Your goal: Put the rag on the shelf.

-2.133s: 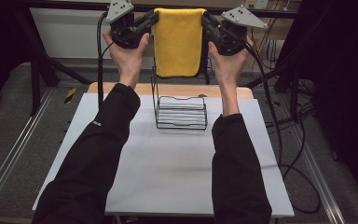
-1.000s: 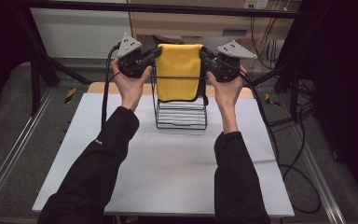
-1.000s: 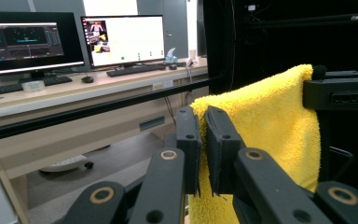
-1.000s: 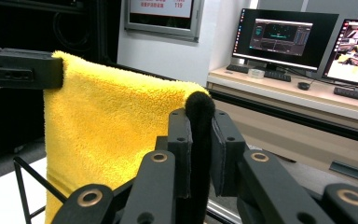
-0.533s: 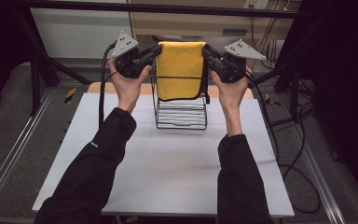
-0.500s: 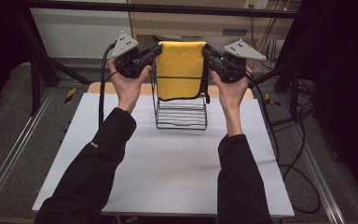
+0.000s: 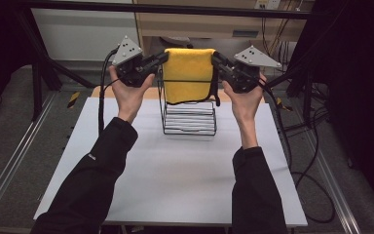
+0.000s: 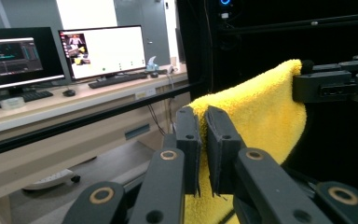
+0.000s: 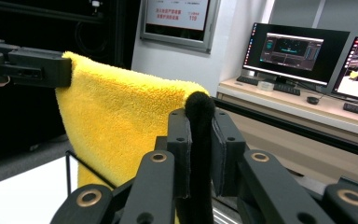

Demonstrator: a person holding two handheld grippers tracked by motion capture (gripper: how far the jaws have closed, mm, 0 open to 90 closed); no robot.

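A yellow towel (image 7: 189, 73) with a black trim hangs stretched between both grippers above a black wire rack (image 7: 189, 113) on the white table (image 7: 175, 175). My left gripper (image 7: 163, 57) is shut on the towel's left top corner, and its jaws pinch the yellow cloth (image 8: 256, 116) in the left gripper view, where the gripper (image 8: 203, 122) points toward the other one. My right gripper (image 7: 215, 58) is shut on the right top corner; in the right gripper view the black trim (image 9: 199, 140) sits between the jaws of that gripper (image 9: 199, 122) and the towel (image 9: 121, 126) spreads leftward.
The wire rack stands at the table's far middle, directly under the towel's lower edge. Cables (image 7: 302, 161) trail off the table's right side. A desk with monitors (image 9: 298, 49) lies beyond the table. A dark metal frame (image 7: 39, 68) surrounds the workspace.
Both grippers have come down and toward me with the towel held taut, so its lower edge now hangs over the rack's top. Both grips are unchanged.
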